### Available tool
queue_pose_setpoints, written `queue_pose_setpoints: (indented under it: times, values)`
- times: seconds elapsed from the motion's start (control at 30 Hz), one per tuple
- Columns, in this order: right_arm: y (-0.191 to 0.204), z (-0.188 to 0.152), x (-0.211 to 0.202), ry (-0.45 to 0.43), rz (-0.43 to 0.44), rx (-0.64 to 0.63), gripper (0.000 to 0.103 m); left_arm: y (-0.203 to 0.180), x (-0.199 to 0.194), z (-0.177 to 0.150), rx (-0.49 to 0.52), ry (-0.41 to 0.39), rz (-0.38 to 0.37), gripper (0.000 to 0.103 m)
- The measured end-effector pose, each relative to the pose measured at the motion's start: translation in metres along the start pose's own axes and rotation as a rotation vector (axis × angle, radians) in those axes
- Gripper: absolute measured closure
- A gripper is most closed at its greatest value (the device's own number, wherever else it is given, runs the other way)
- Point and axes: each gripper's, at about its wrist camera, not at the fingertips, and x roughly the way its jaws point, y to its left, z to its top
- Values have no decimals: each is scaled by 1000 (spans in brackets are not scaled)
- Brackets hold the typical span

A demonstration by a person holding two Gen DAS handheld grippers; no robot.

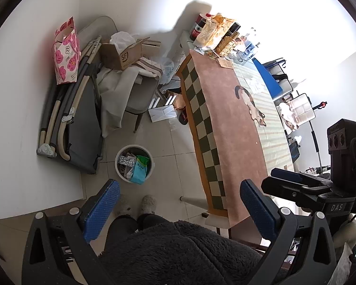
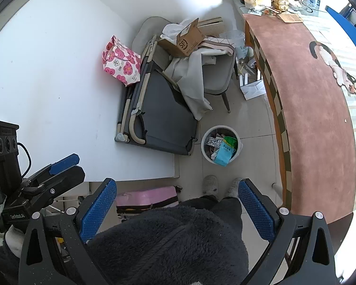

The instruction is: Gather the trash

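I judge I'm at the end of a round, or between rounds: the white waste bin (image 1: 134,163) stands on the tiled floor just ahead of my slippers (image 1: 149,203), between the folded cot (image 1: 83,128) and the long table (image 1: 227,123), and it already holds wrappers, a teal packet (image 1: 140,169) and a silver blister pack (image 1: 125,160). The brown mat on the table looks bare near me apart from one tiny pale speck (image 2: 345,120); the clutter of bottles and snack bags (image 1: 213,33) sits at the far end.

Both tools are held low against my fleece jacket, pointing down at the floor. The left gripper (image 1: 178,204) has its blue pads spread wide with nothing between them. The right gripper (image 2: 175,206) is likewise fully spread and empty.

Next I'd need to lift one tool toward the table, find any remaining scrap, and carry it to the bin.
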Motion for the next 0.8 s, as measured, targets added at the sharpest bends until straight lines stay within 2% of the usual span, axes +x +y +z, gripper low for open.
queue_pose_setpoints:
  times: [0.8]
  values:
    - [3, -4, -4, 14, 7, -27, 0, 2, -2, 1, -1, -2, -7, 0]
